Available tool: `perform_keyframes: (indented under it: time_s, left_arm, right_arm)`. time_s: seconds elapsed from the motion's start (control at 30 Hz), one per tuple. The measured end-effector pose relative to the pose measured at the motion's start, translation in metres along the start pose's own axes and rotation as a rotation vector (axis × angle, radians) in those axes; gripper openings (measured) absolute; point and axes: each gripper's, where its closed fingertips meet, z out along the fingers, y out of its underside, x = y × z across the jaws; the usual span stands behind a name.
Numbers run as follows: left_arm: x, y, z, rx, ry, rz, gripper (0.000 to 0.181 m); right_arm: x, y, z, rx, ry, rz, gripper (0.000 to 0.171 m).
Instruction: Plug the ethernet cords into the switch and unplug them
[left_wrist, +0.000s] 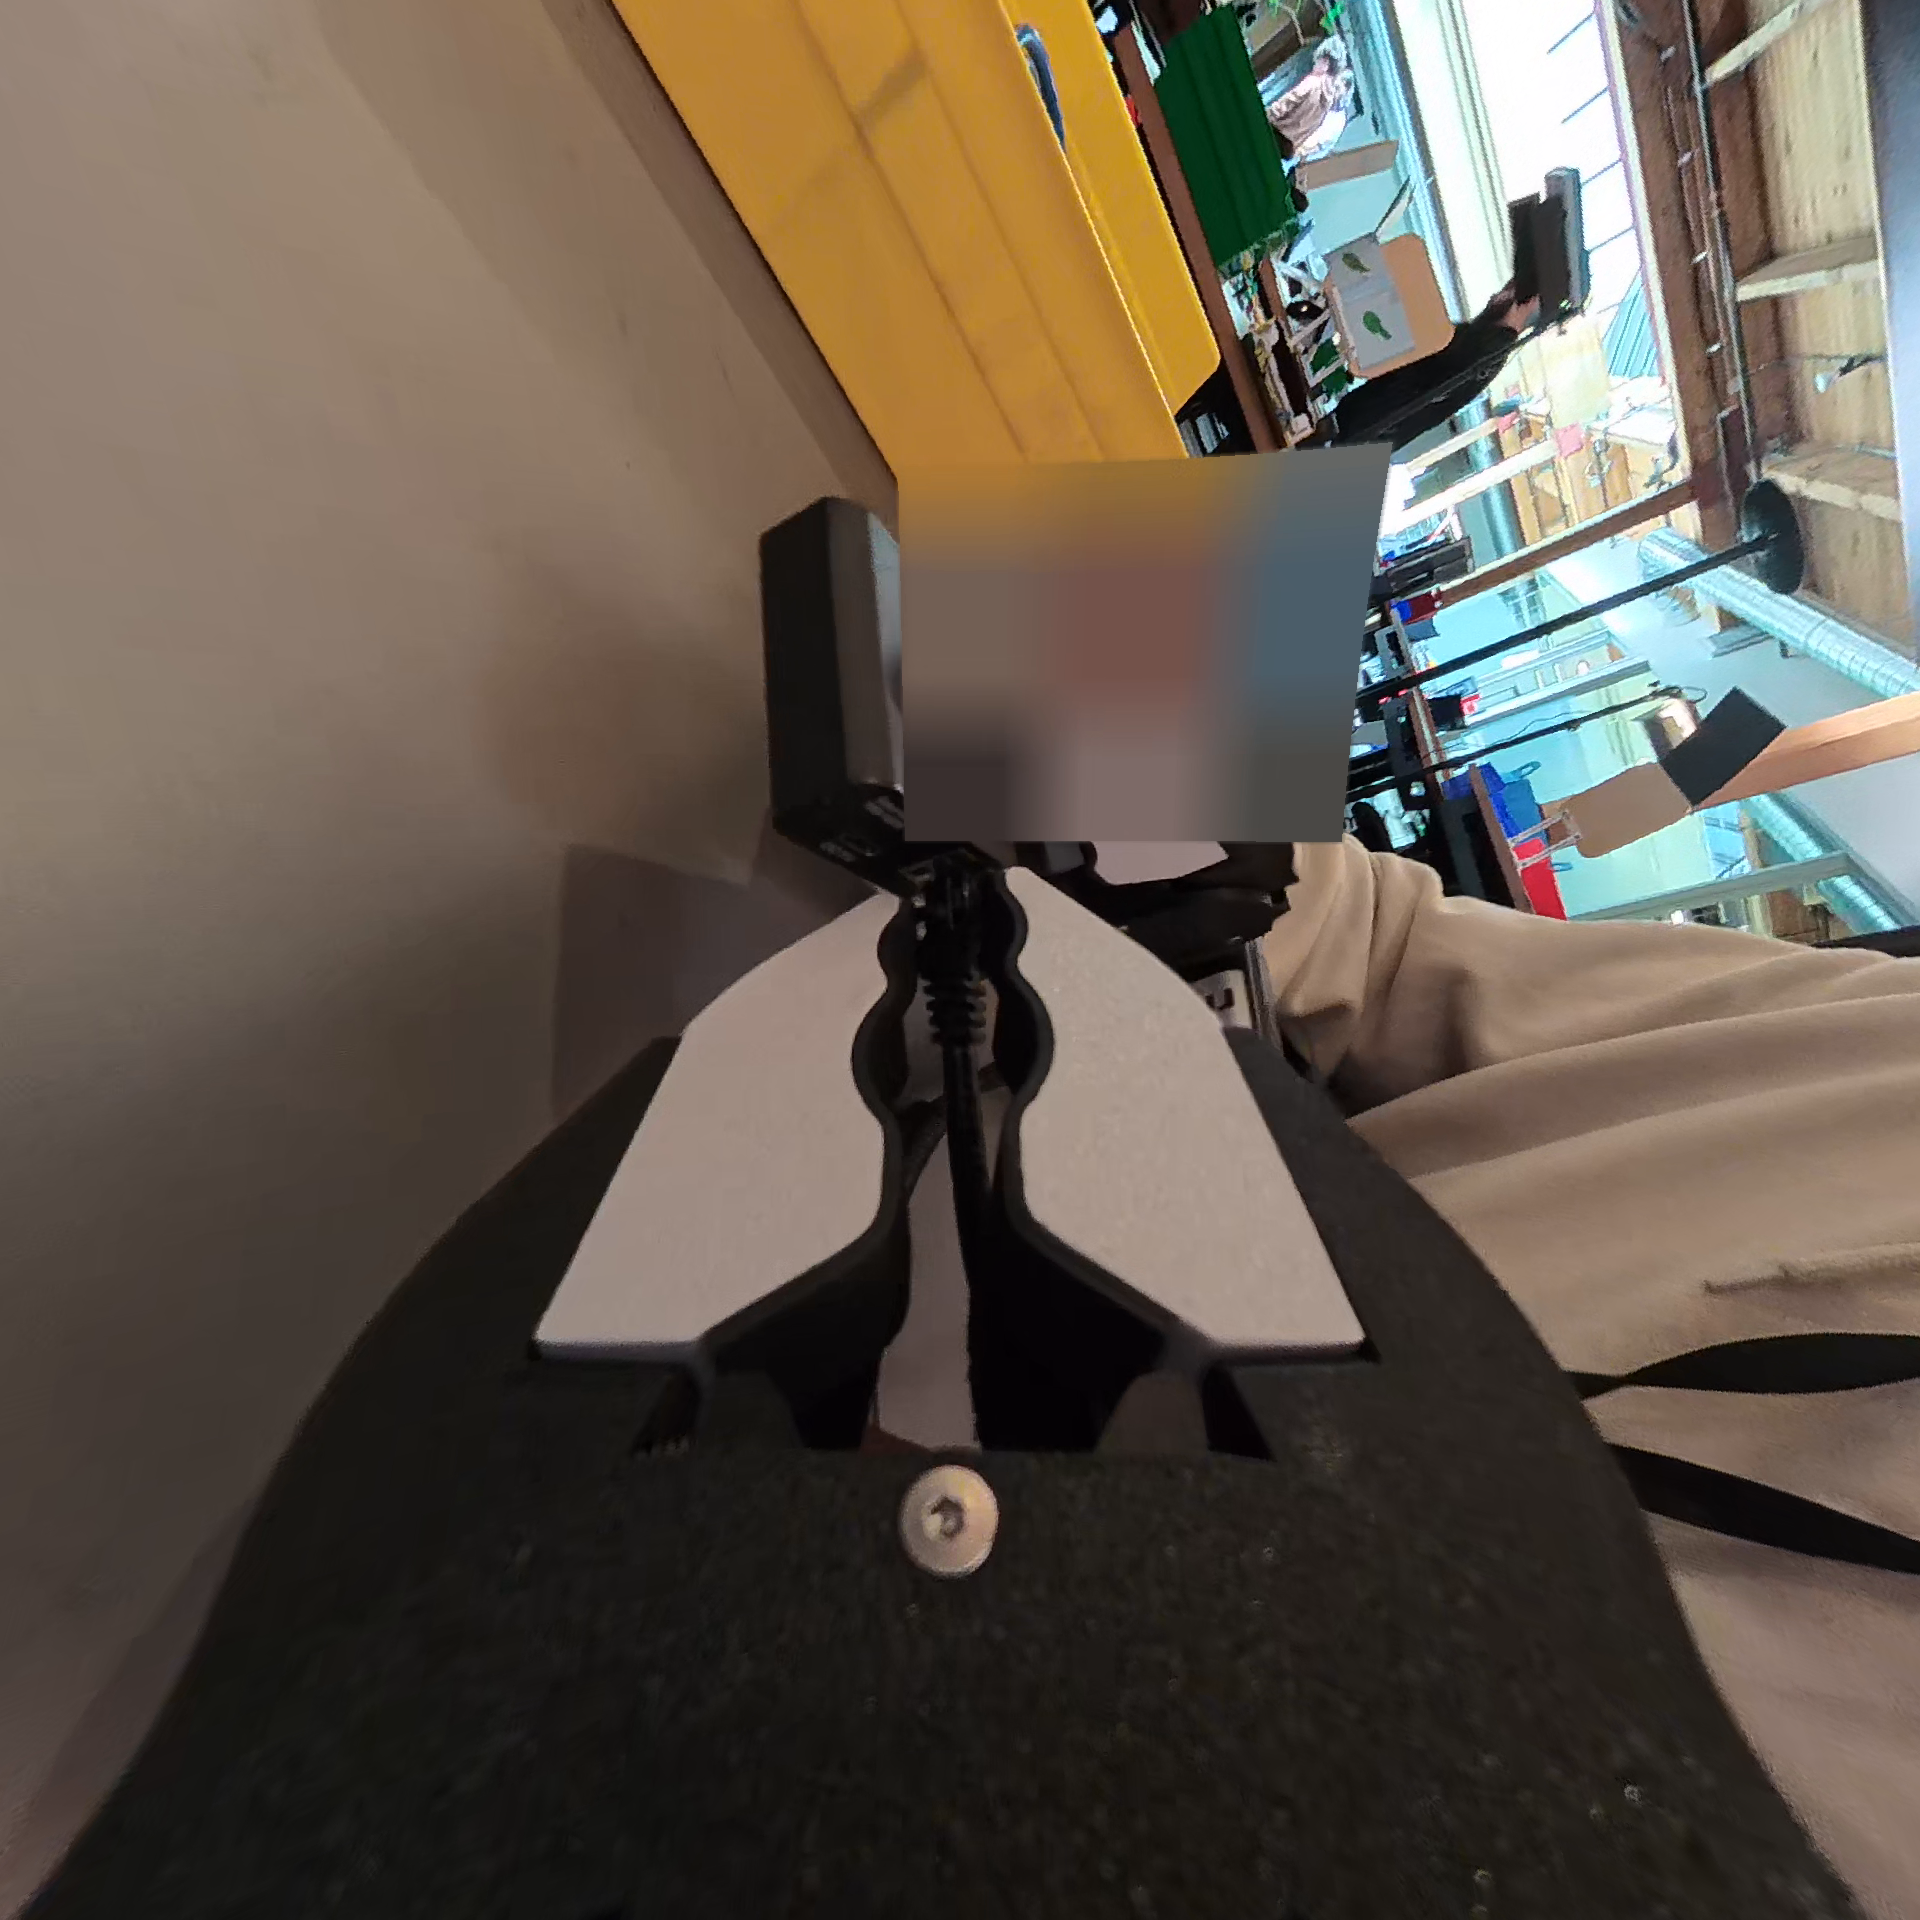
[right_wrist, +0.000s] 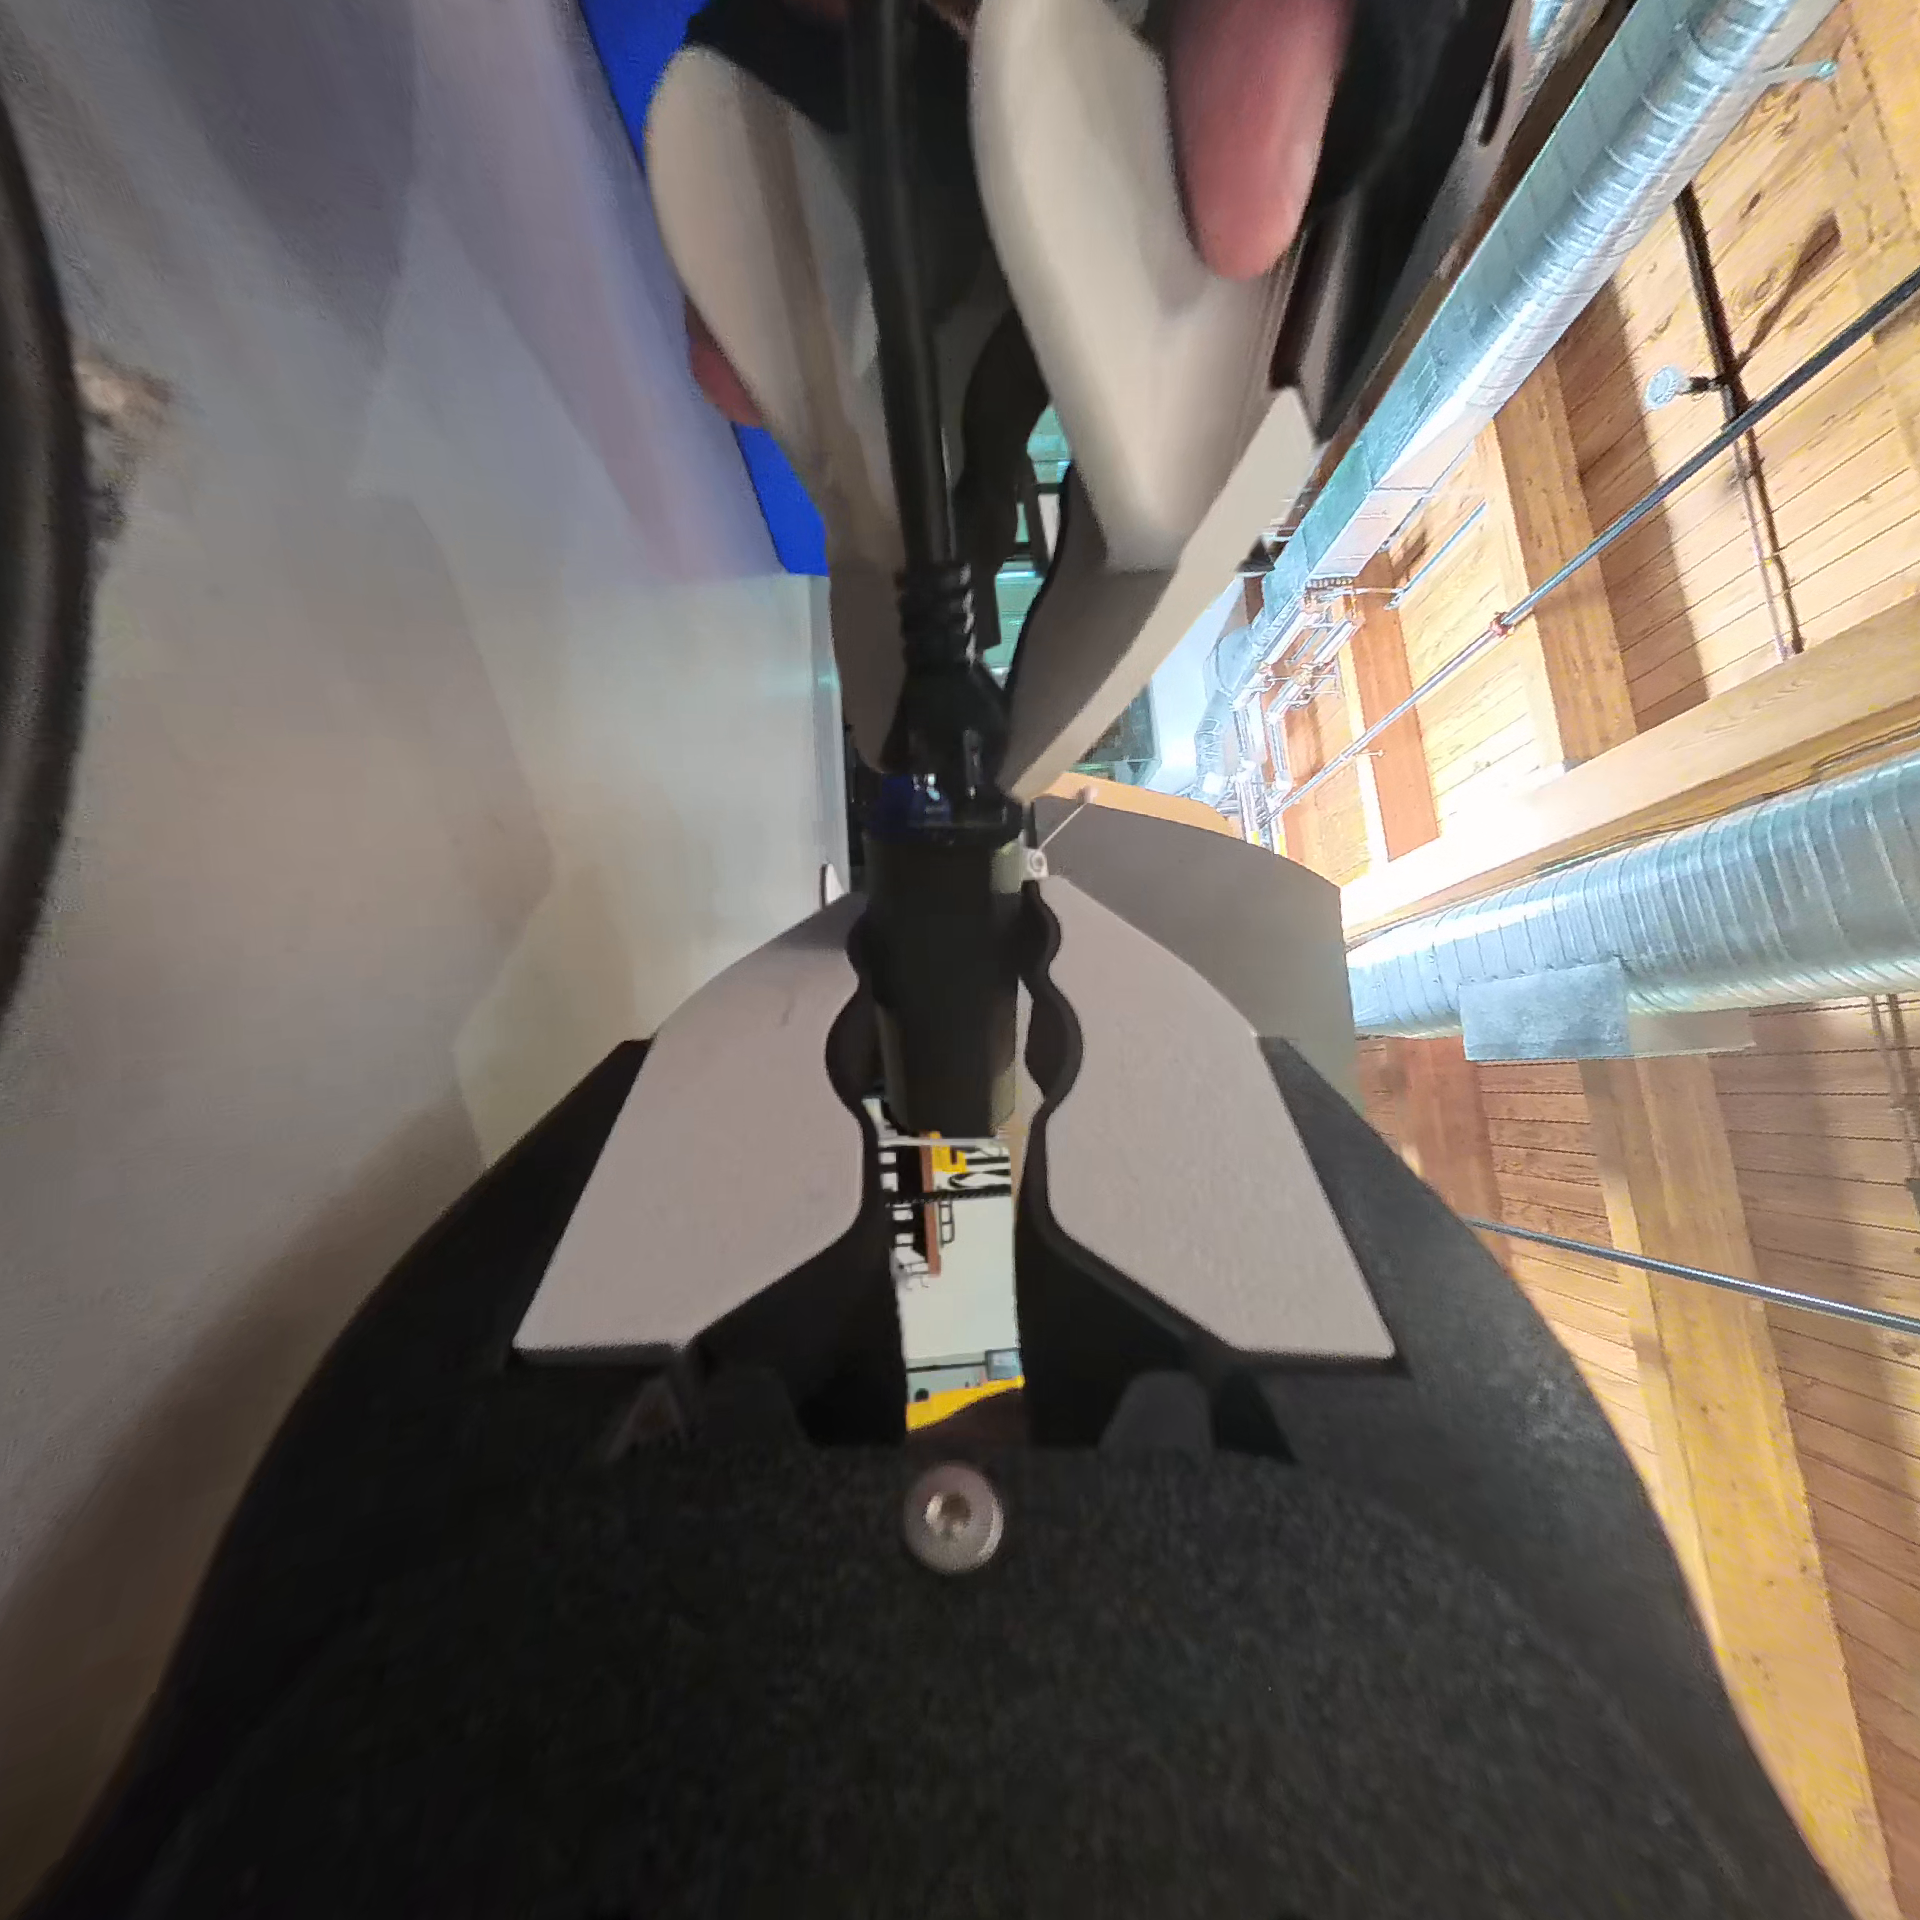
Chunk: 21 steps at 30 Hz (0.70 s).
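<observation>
My left gripper (left_wrist: 951, 894) is shut on the ribbed boot of a black ethernet cord (left_wrist: 954, 997). The cord runs back between the fingers. Its plug tip touches the port end of the black switch (left_wrist: 831, 665), which is partly hidden by a blurred patch. My right gripper (right_wrist: 945, 904) is shut on the switch (right_wrist: 935, 987), seen end-on. In the right wrist view the left gripper (right_wrist: 940, 758) comes in from the top and holds the cord's plug (right_wrist: 940, 717) against the switch face. I cannot tell whether the plug is fully seated.
A beige table surface (left_wrist: 312, 623) lies under the switch. A yellow bin (left_wrist: 935, 208) stands beyond it. A person's beige sleeve (left_wrist: 1558, 1091) is close on the right, and a fingertip (right_wrist: 1236, 156) rests on the left gripper. Metal ducts (right_wrist: 1662, 966) run along a wooden ceiling.
</observation>
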Motion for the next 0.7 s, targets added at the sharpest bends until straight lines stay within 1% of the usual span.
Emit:
perform_keyframes:
  time_s: [0.1,0.17,0.27,0.33,0.4,0.47,0.53,0.7]
  left_arm:
    - [0.002,-0.006,-0.001,0.037,-0.015,0.045,0.013]
    - [0.004,-0.010,-0.003,0.062,-0.061,0.145,0.015]
    - [0.001,-0.009,-0.007,0.041,-0.247,0.410,0.022]
    - [0.000,-0.005,-0.007,0.001,-0.360,0.583,0.022]
    - [-0.005,-0.003,-0.006,-0.028,-0.471,0.711,0.020]
    - [-0.008,-0.004,-0.004,-0.032,-0.552,0.807,0.013]
    - [-0.011,-0.005,-0.005,-0.037,-0.609,0.858,0.012]
    - [-0.020,0.000,-0.004,-0.122,-0.696,0.895,0.013]
  right_arm:
    - [0.003,0.002,0.001,-0.004,0.008,0.021,0.024]
    - [0.003,0.002,0.002,0.001,-0.011,0.060,0.024]
    - [0.000,0.002,0.002,-0.006,-0.021,0.063,0.024]
    - [-0.001,0.004,0.002,-0.015,-0.031,0.073,0.024]
    - [-0.001,0.003,0.002,-0.011,-0.032,0.072,0.024]
    - [-0.001,0.000,0.001,-0.005,-0.035,0.075,0.024]
    - [-0.004,0.001,0.002,-0.016,-0.054,0.082,0.024]
    - [-0.016,0.002,0.003,-0.024,-0.107,0.089,0.025]
